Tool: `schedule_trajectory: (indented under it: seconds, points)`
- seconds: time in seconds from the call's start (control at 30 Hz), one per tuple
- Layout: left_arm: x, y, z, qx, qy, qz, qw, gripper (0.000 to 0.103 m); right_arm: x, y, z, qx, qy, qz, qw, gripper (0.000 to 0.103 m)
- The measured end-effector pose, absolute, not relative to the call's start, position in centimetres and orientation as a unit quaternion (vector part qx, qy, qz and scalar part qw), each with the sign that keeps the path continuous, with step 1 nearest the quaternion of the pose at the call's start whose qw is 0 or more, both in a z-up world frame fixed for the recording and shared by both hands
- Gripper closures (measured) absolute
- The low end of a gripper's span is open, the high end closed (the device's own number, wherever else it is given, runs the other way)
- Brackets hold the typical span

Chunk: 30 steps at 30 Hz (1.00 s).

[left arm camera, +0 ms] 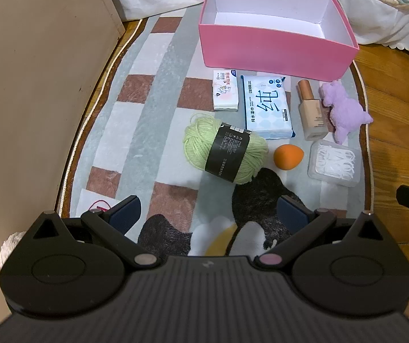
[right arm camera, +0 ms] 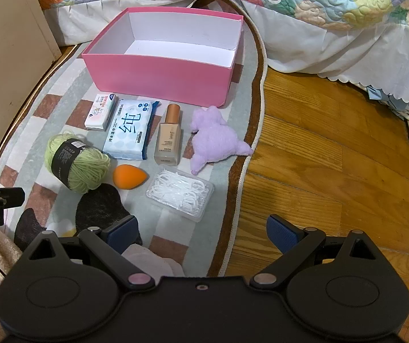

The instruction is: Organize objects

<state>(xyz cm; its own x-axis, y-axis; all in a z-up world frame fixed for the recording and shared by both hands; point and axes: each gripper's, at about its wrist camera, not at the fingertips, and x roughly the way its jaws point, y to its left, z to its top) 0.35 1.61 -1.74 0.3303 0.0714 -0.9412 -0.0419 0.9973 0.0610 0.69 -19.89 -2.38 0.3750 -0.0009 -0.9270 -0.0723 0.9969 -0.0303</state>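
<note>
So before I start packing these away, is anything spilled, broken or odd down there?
Nothing stands out. The pink box sits upright and empty on the rug. Yarn, wipes, bottle and floss case lie intact in front of it. The bottle lies on its side, capped, no spill.

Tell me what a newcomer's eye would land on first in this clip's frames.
The open pink box at the far end of the rug, showing nothing inside. Then the items laid out before it: green yarn ball, orange sponge, wipes pack, foundation bottle and purple plush toy. Both the left gripper and right gripper hover open, holding nothing.
</note>
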Motion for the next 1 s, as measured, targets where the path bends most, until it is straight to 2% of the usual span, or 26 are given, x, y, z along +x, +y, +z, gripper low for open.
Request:
schedule_trajectory:
  seconds: [1.0]
  points:
    - [0.37, 1.49, -2.17, 0.016, 0.584, 0.035, 0.811, 0.0, 0.69, -20.12, -2.8, -0.031, 0.566, 0.021, 0.824, 0.005]
